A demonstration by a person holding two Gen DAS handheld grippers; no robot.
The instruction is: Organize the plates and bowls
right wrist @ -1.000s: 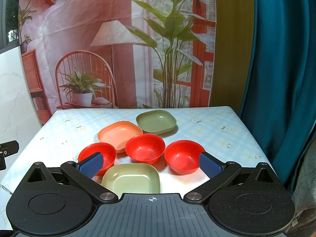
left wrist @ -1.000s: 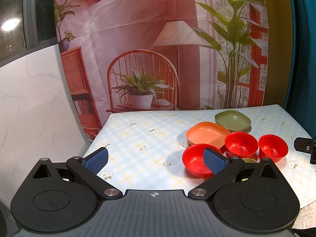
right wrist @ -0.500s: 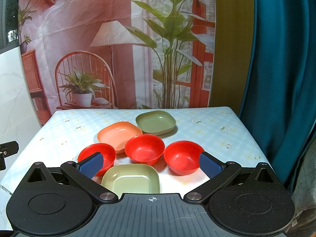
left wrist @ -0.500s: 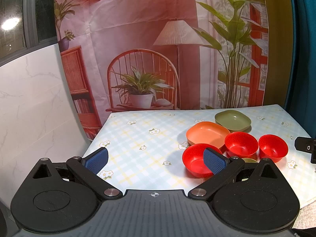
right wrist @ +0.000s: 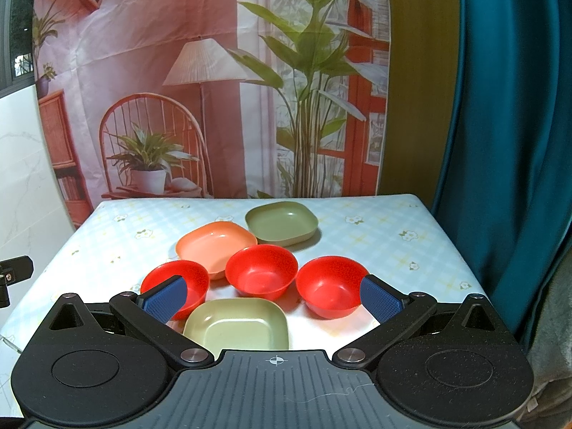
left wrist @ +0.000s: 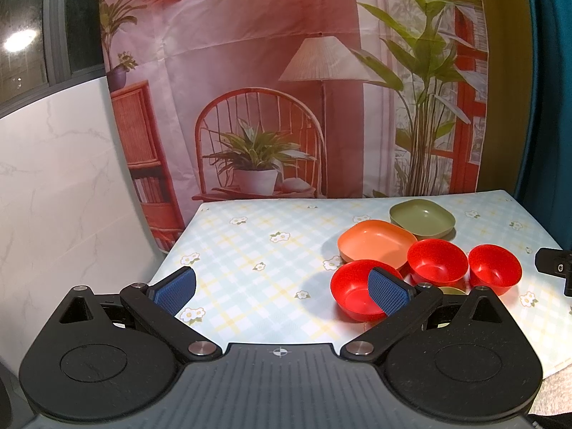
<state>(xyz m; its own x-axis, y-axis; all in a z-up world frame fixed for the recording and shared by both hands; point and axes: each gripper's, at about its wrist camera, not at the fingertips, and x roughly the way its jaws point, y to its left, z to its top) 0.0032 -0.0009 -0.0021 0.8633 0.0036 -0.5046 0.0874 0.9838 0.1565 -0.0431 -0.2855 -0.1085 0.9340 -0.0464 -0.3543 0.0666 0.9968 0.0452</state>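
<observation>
So the checked tablecloth (right wrist: 375, 236) holds it all: dark green plate (right wrist: 281, 222) at the back, orange plate (right wrist: 215, 243) beside it, pale green plate (right wrist: 236, 325) nearest, three red bowls (right wrist: 261, 271) between. Left gripper (left wrist: 282, 287) and right gripper (right wrist: 272, 298) both hang spread wide, gripping nothing.

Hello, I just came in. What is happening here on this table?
A person holds a two-finger gripper in each hand over a table of dishes to be organized. Nothing is grasped: the left gripper and the right gripper both have open, empty jaws. Three red bowls, an orange plate and two green plates lie separate, none stacked.
</observation>
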